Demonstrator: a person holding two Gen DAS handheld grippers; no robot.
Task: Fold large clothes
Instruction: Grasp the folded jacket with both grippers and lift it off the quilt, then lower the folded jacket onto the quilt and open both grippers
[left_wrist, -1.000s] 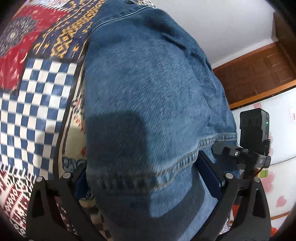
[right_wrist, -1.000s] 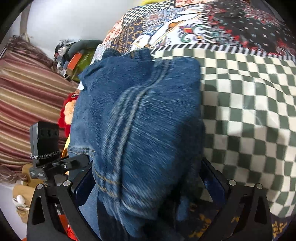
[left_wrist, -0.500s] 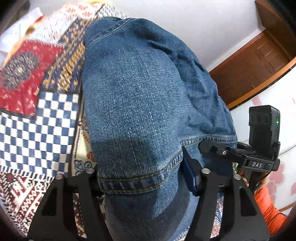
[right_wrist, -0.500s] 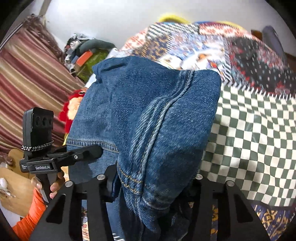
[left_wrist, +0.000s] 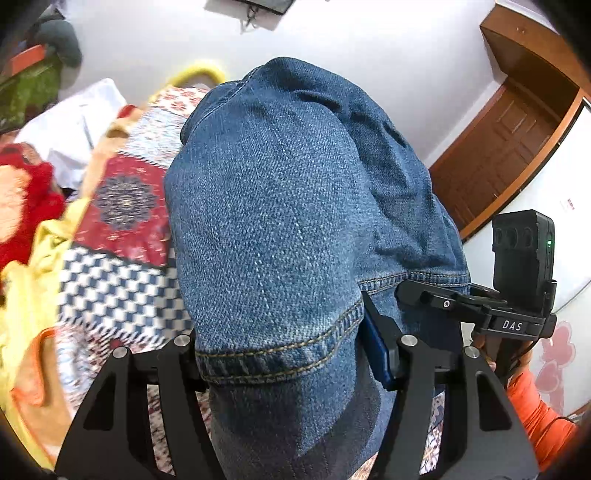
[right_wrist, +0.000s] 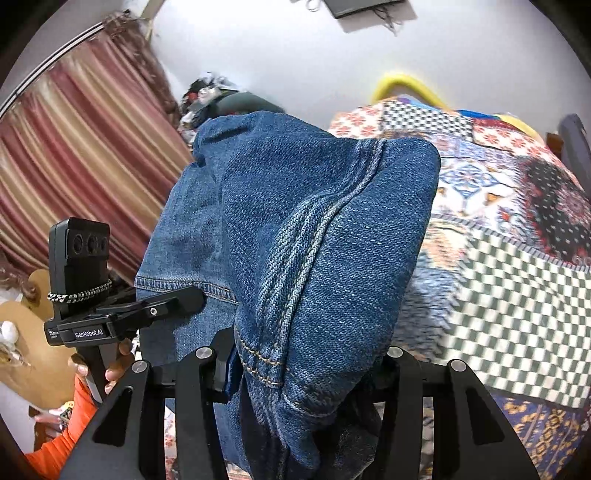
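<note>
Blue denim jeans (left_wrist: 280, 221) fill both wrist views, lifted above the bed. My left gripper (left_wrist: 284, 354) is shut on a hemmed edge of the jeans, the cloth draping over its fingers. My right gripper (right_wrist: 303, 365) is shut on another hemmed end of the jeans (right_wrist: 314, 240), beside a thick side seam. The right gripper also shows at the right of the left wrist view (left_wrist: 480, 310), and the left gripper at the left of the right wrist view (right_wrist: 122, 317). The fingertips are hidden by denim.
A patchwork quilt (right_wrist: 517, 258) covers the bed (left_wrist: 118, 266) below. A striped curtain (right_wrist: 74, 166) hangs at left, a wooden door (left_wrist: 509, 147) stands at right. Red and yellow cloths (left_wrist: 26, 221) lie at the bed's left edge. The white wall (right_wrist: 295, 55) is behind.
Both grippers have closed tighter on the jeans and risen, tilting upward. The wall and far end of the bed have come into view.
</note>
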